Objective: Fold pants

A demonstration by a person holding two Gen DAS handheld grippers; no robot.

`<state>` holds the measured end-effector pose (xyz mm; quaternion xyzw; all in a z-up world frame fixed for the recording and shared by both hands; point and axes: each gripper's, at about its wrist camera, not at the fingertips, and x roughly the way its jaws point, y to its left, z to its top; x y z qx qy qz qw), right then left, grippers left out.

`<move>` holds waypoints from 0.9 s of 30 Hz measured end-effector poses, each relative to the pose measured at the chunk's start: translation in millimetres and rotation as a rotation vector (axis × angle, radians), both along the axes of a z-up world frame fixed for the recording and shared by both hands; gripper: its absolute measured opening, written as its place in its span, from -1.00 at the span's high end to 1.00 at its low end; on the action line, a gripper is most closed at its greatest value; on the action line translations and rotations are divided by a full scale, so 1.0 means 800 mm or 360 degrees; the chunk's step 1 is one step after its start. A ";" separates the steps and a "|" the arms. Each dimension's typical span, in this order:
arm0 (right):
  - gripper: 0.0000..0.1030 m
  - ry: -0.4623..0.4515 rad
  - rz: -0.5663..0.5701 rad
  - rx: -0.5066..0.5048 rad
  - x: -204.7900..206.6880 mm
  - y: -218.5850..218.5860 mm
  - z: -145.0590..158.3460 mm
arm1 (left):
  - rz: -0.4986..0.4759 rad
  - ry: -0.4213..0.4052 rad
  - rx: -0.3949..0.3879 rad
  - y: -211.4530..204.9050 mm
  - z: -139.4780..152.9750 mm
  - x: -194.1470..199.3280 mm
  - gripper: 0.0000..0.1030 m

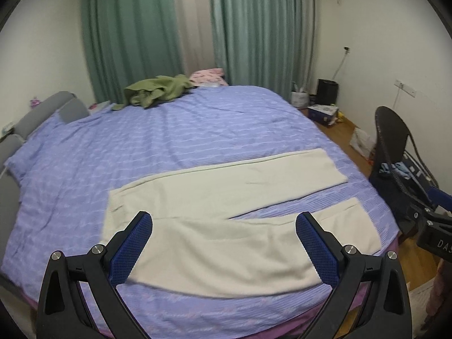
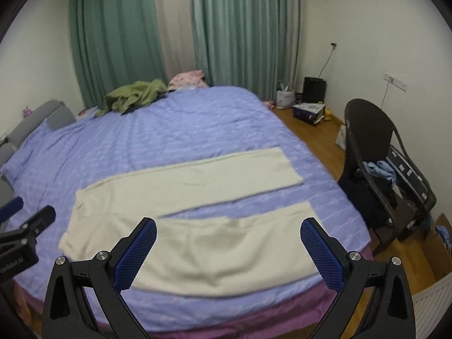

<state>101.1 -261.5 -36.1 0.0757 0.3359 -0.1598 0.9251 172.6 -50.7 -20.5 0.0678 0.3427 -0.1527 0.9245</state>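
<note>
**Fig.: Pants laid flat on bed, both tools poised above near edge**

Cream pants (image 1: 226, 203) spread flat on bed (image 1: 169, 141), long axis running left–right: waist at left, hems at right, legs parted in a narrow V. Just ahead of and below both tools. Left tool (image 1: 224, 250) wide open, empty, nearer waist end. Right tool (image 2: 228, 251) wide open, empty, nearer hem end. Fabric soft, matte, fleece-like, limp; likely drapes when lifted. Sheet lilac, ribbed, lightly creased. Tool pads (image 2: 135, 254) blue, cross-hatched. Folding not yet begun, by appearance.
</note>
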 end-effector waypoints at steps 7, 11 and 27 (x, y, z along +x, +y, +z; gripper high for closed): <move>-1.00 -0.0046 -0.0029 0.0021 0.051 -0.120 -0.011 | -0.0012 0.0078 -0.0041 -0.123 -0.021 0.058 -1.00; -1.00 -0.0013 0.0044 0.0085 0.096 -0.203 -0.042 | 0.0026 0.0120 -0.0027 -0.209 -0.048 0.086 -1.00; -0.48 0.0334 0.0101 0.0578 0.305 -0.462 -0.305 | 0.0085 0.0465 0.0248 -0.477 -0.265 0.249 -1.00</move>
